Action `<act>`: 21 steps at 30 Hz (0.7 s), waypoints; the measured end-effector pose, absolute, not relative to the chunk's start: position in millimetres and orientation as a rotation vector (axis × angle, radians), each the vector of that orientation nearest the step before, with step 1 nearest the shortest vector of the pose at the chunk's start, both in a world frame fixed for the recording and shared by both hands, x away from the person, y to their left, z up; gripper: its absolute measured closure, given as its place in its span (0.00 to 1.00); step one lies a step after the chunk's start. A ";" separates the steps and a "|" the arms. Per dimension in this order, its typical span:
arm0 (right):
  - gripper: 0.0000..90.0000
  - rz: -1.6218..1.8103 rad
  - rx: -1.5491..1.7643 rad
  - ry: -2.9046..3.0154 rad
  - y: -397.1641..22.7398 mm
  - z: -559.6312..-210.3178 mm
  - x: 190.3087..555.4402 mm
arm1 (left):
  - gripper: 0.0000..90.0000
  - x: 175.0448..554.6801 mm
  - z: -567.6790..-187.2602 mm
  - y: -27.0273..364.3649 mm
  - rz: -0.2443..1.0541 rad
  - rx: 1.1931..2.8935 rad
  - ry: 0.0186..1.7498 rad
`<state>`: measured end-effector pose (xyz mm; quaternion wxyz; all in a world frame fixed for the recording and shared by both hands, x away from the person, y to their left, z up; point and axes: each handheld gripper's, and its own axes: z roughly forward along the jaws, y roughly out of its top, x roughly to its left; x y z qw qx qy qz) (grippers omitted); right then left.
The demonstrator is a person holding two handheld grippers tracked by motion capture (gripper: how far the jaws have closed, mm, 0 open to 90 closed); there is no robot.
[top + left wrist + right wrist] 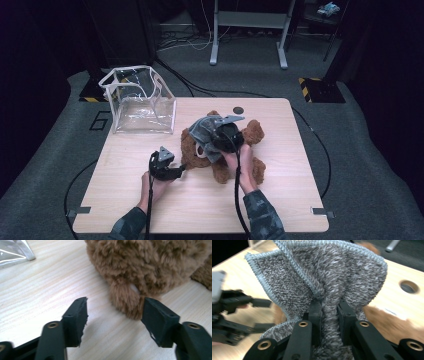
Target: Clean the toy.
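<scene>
Flanking the teddy bear, a clear bag stands upper-left on the table.

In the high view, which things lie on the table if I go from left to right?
clear bag → left gripper → teddy bear, over which the right gripper holds a grey cloth.

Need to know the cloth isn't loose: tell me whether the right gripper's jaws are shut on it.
Shut on it. The right gripper pinches a fold of the grey cloth between both jaws, above the teddy bear.
</scene>
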<state>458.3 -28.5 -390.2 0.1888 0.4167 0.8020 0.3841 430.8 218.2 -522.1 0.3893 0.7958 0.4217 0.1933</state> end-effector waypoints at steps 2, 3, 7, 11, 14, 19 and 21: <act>0.85 1.097 1.150 2.268 -16.6 -387.1 458.2 | 0.41 430.7 -523.0 219.0 0.484 2.023 1.083; 0.85 1.100 1.138 2.275 -11.4 -385.9 458.2 | 0.40 431.0 -523.2 219.7 0.481 2.022 1.089; 0.85 1.089 1.112 2.311 8.1 -389.0 460.6 | 0.34 430.6 -521.8 226.4 0.487 2.014 1.106; 0.85 1.065 1.105 2.353 18.3 -400.9 457.2 | 0.30 430.9 -520.2 240.4 0.516 2.042 1.117; 0.85 1.079 1.107 2.369 18.2 -406.6 452.4 | 0.30 432.4 -521.9 251.0 0.533 2.039 1.150; 0.85 1.111 1.072 2.395 14.6 -411.1 445.1 | 0.30 435.6 -526.4 262.1 0.534 2.044 1.198; 0.85 1.121 1.067 2.398 13.7 -412.8 442.0 | 0.29 436.0 -526.8 262.7 0.545 2.039 1.206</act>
